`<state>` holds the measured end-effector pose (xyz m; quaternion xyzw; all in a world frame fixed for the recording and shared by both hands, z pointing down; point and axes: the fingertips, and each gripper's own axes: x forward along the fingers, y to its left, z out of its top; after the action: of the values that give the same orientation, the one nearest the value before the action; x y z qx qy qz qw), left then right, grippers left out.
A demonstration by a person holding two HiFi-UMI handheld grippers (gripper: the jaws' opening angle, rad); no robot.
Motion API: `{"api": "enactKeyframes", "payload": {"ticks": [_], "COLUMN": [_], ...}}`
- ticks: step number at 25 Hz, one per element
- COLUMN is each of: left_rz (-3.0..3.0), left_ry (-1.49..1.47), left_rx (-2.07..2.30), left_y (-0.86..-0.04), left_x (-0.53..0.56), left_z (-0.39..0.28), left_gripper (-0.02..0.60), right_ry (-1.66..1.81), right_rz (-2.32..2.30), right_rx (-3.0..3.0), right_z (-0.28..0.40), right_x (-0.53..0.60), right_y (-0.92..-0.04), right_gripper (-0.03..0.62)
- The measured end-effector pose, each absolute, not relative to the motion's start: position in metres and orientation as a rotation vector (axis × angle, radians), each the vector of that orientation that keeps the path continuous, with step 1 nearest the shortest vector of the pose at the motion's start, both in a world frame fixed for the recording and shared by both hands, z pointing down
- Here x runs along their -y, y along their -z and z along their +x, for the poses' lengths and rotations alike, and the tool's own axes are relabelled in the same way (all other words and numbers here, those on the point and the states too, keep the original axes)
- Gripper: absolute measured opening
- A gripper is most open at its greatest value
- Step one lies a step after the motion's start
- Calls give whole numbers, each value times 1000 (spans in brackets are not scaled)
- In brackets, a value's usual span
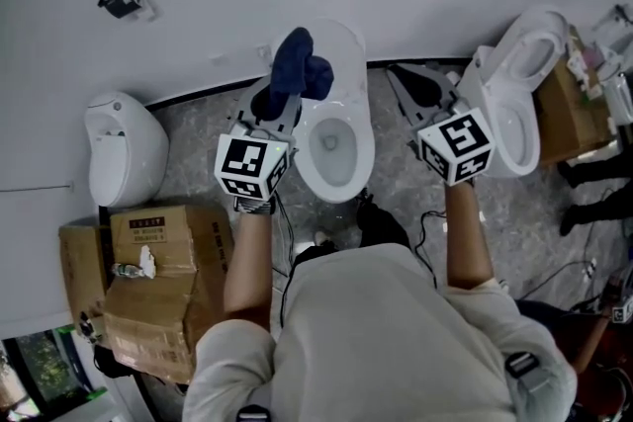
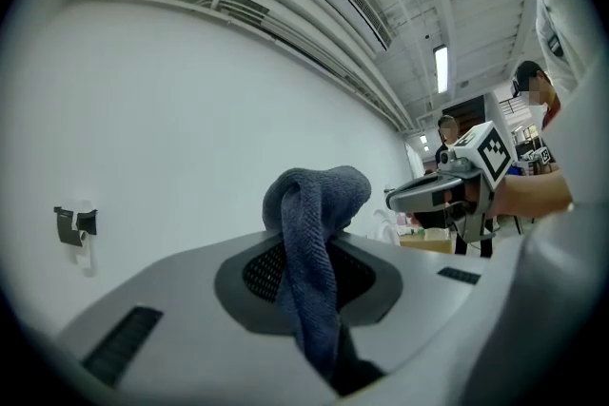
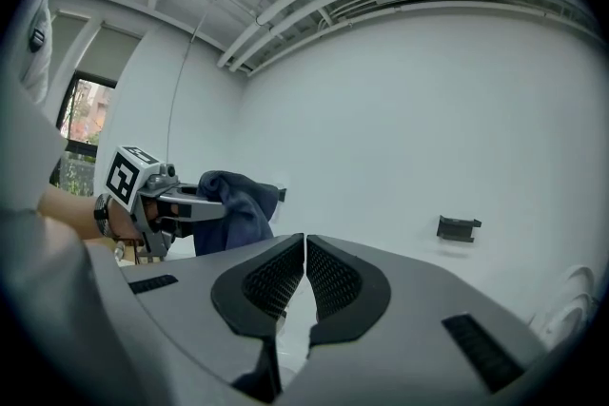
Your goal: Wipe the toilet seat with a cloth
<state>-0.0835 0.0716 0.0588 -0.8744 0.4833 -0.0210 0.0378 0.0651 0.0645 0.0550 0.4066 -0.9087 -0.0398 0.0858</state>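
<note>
A dark blue cloth [image 1: 300, 64] hangs bunched from my left gripper [image 1: 272, 109], which is shut on it, above the left rim of the white toilet seat [image 1: 368, 138]. In the left gripper view the cloth [image 2: 314, 204] fills the gap between the jaws of the left gripper [image 2: 309, 276] and droops over them. My right gripper [image 1: 401, 76] is held right of the bowl, apart from it. The right gripper [image 3: 304, 252] is shut with nothing between its jaws. From there the cloth [image 3: 238, 204] shows at the left. The toilet's lid [image 1: 346, 42] stands raised against the wall.
A second white toilet [image 1: 519, 94] stands at the right, with a cardboard box [image 1: 564, 114] beside it. A urinal [image 1: 119, 148] hangs at the left above stacked cardboard boxes [image 1: 148, 282]. Cables lie on the grey floor [image 1: 534, 232]. Other people stand at the right.
</note>
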Motion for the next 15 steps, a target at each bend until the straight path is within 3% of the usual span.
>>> {"api": "enactKeyframes", "payload": {"ticks": [15], "left_rz": [-2654], "left_ry": [21], "left_rx": [-1488], "left_y": [-28], "left_x": [-120], "left_z": [-100], "left_gripper": [51], "right_ry": [165], "right_rz": [1147], "right_rx": [2758], "right_z": [35], "right_x": [-107], "right_y": [-25], "right_gripper": [28]}}
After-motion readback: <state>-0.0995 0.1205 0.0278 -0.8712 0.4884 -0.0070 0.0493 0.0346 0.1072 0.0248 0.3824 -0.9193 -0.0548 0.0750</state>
